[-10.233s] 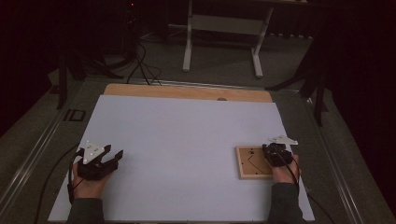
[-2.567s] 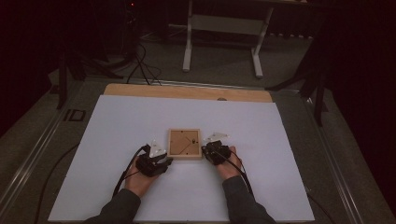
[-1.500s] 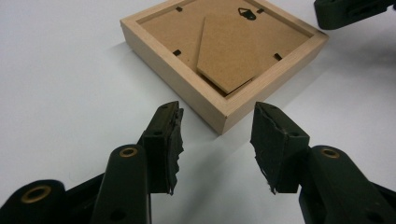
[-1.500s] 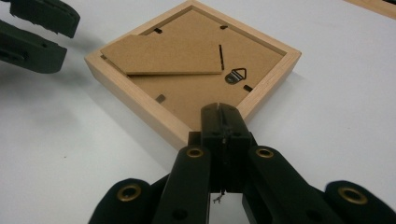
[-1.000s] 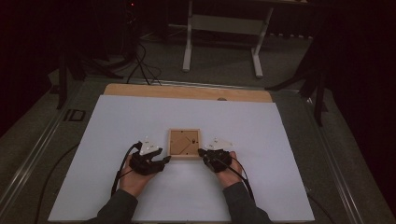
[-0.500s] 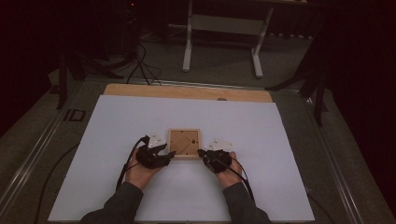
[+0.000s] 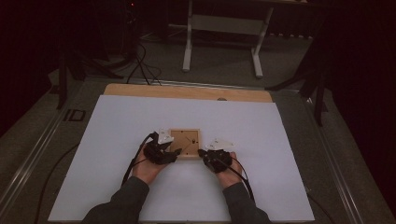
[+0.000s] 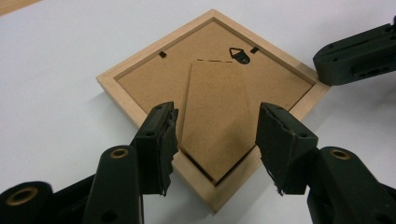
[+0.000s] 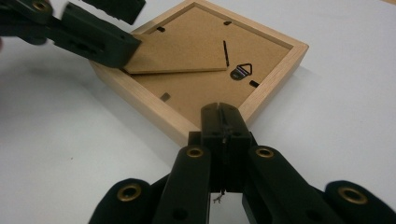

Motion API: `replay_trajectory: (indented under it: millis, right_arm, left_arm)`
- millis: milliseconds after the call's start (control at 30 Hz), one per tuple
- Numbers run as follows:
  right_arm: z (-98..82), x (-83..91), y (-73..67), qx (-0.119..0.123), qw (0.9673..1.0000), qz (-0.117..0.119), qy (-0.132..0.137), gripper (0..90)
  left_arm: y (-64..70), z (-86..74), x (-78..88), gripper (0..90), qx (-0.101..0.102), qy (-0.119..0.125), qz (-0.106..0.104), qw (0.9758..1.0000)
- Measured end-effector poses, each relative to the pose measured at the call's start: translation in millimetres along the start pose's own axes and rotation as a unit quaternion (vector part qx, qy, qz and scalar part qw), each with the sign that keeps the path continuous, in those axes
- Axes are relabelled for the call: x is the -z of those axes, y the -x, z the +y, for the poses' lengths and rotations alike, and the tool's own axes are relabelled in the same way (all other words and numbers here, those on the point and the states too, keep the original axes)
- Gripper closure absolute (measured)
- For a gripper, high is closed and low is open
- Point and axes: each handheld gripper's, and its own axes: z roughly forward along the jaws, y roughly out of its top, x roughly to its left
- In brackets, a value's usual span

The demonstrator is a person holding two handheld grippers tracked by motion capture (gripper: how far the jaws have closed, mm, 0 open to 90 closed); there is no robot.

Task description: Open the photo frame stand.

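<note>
On the left, the left tool [image 8: 212, 140] hovers at the near-left corner of the wooden picture frame [image 7: 185, 143], its jaws apart and just lately widening, one on either side of the corner and of the free tip of the hinged stand [image 8: 215, 121]; neither pad presses on anything. The frame lies face down in the middle of the white counter [image 7: 280, 140], backing board up, with a small black hanger [image 8: 239, 54] near its far edge. The stand's tip looks a little lifted off the backing on the left tool's side.

To the right, the right tool [image 9: 222, 122] has its jaws together and its tip set against the frame's near-right corner, as if bracing it.

My guess is the stand is being worked open. The next move would call for the left tool to nip the stand's loose tip and swing it up, while the right one keeps the frame from sliding.
</note>
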Motion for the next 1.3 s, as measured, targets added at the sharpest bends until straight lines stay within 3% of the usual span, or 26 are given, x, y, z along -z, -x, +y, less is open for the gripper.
replay_trajectory:
  millis: [433, 700, 967, 1300]
  right_arm:
    - [-0.2, -0.1, 0.3, -0.001, 1.0000, 0.002, 0.001, 90.0]
    - [-0.4, -0.1, 0.4, -0.002, 1.0000, 0.002, 0.002, 90.0]
    - [-0.7, -0.3, 0.8, -0.002, 1.0000, 0.004, 0.003, 90.0]
    - [-0.7, -0.3, 0.4, -0.002, 1.0000, 0.003, 0.003, 90.0]
  left_arm:
    - [1.5, 4.8, -17.1, 47.9, -0.002, -0.024, 0.003, 0.9997]
    - [0.1, 7.2, -17.0, 51.3, -0.001, -0.034, -0.005, 0.9994]
    - [-0.1, 19.6, -11.5, 51.3, -0.001, -0.042, -0.006, 0.9991]
    - [-3.4, 19.0, -11.8, 50.9, 0.007, -0.043, -0.016, 0.9989]
